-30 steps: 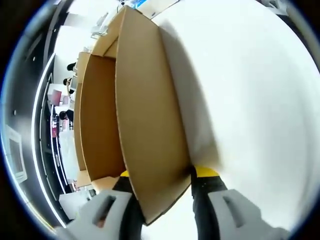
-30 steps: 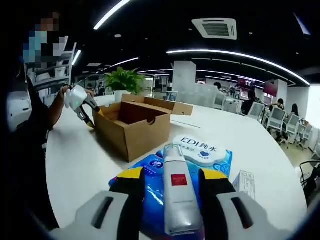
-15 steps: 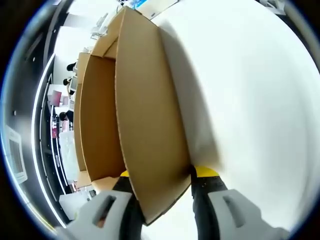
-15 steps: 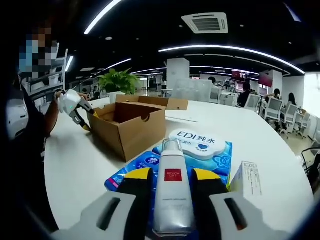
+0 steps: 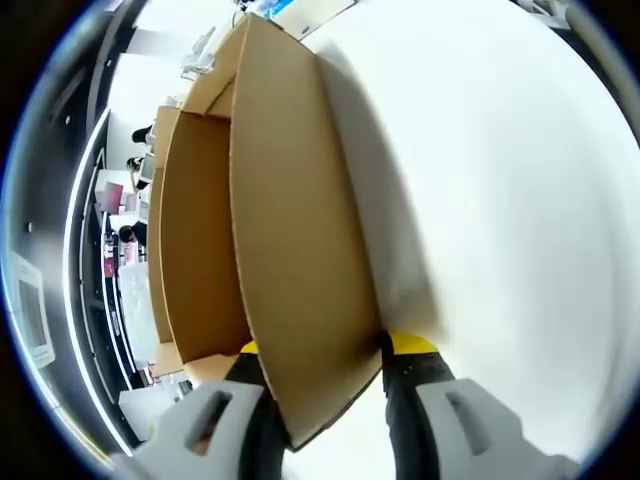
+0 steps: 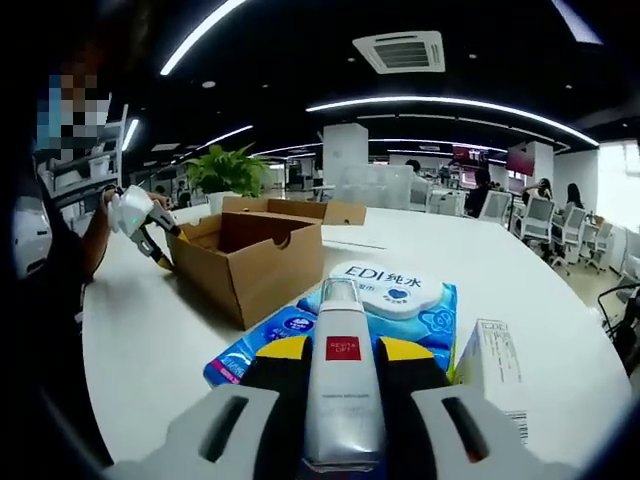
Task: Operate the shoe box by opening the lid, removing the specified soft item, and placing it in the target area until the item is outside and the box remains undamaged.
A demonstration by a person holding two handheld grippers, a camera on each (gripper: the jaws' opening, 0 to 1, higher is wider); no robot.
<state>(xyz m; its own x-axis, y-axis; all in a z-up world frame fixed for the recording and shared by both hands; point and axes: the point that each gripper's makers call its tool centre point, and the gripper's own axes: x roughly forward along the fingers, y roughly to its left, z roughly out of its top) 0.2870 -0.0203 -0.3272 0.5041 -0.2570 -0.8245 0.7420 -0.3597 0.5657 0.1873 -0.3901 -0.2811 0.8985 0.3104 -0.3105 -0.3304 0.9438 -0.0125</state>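
Observation:
The open brown cardboard shoe box (image 6: 250, 255) stands on the white table (image 6: 150, 340), lid folded back. In the left gripper view the box wall (image 5: 290, 260) runs up between the jaws, and my left gripper (image 5: 318, 370) is shut on its edge. That left gripper (image 6: 150, 225) also appears at the box's far left corner in the right gripper view. My right gripper (image 6: 342, 365) is shut on a white tube (image 6: 342, 390) with a red label, held above a blue wet-wipes pack (image 6: 370, 310).
A small white carton (image 6: 495, 365) lies to the right of the wipes pack. A potted plant (image 6: 222, 172) stands behind the box. A person's arm (image 6: 95, 235) holds the left gripper. Office desks and chairs fill the background.
The right gripper view has shifted a little: the box now sits further left and lower. The tube stays gripped. The left gripper view is unchanged.

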